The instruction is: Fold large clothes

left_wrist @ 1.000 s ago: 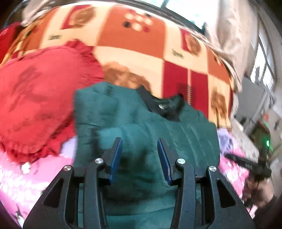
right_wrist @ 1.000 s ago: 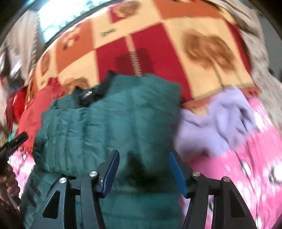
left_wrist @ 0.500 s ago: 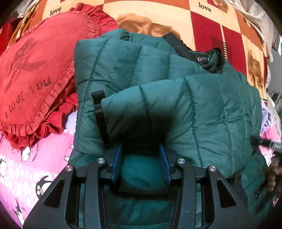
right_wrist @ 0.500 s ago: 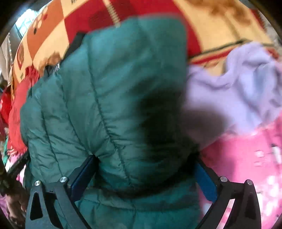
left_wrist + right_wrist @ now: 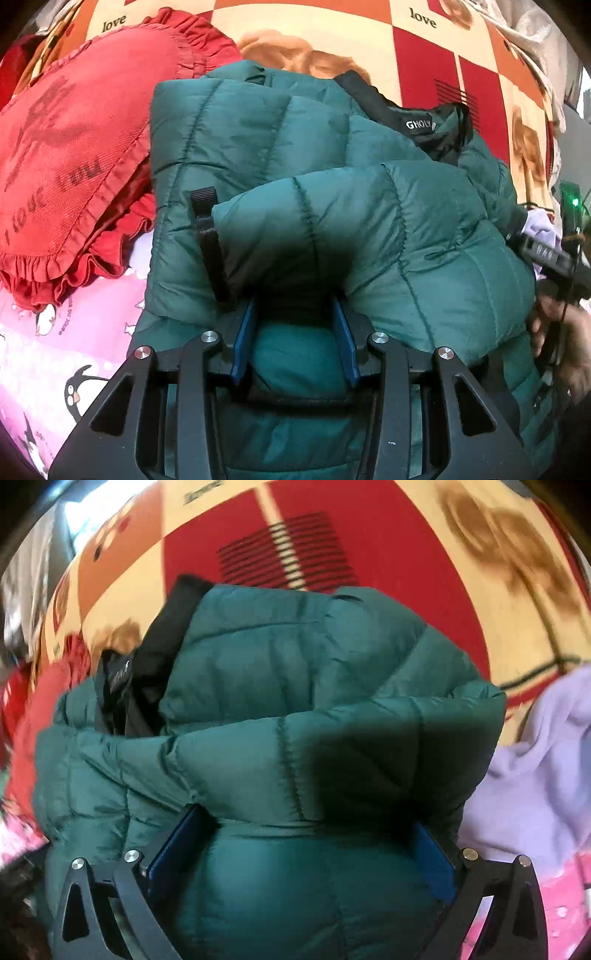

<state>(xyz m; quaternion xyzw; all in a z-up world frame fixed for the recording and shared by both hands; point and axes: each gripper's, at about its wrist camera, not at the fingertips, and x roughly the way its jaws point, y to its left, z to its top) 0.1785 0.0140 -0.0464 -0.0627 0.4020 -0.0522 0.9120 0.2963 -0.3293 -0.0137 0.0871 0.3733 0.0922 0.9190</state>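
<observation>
A dark green quilted puffer jacket [image 5: 369, 229] lies on a bed, on a pink penguin-print sheet [image 5: 74, 369], with a checked "love" blanket [image 5: 424, 48] behind it. A red frilled cushion [image 5: 70, 147] touches its left side in the left wrist view; a lilac garment [image 5: 535, 775] lies just beside its right side in the right wrist view. The jacket has stitched horizontal baffles, a black lining and a black collar label [image 5: 419, 125], and one padded panel is doubled over the body.

The left gripper [image 5: 295, 339] is clamped on a roll of the green padding, its blue pads pressed into the fabric beneath the folded panel. The right gripper [image 5: 299, 853] stands at its widest; the jacket's bulk fills the gap between its blue pads, and the pads do not appear to press in.

Handling, as a judgement: the jacket is light, soft and springy, with a smooth shell likely to slip. A trapped-air fold tends to rebound, so a hold on a stitched seam, hem or cuff edge should grip better than one on a puffed baffle.
</observation>
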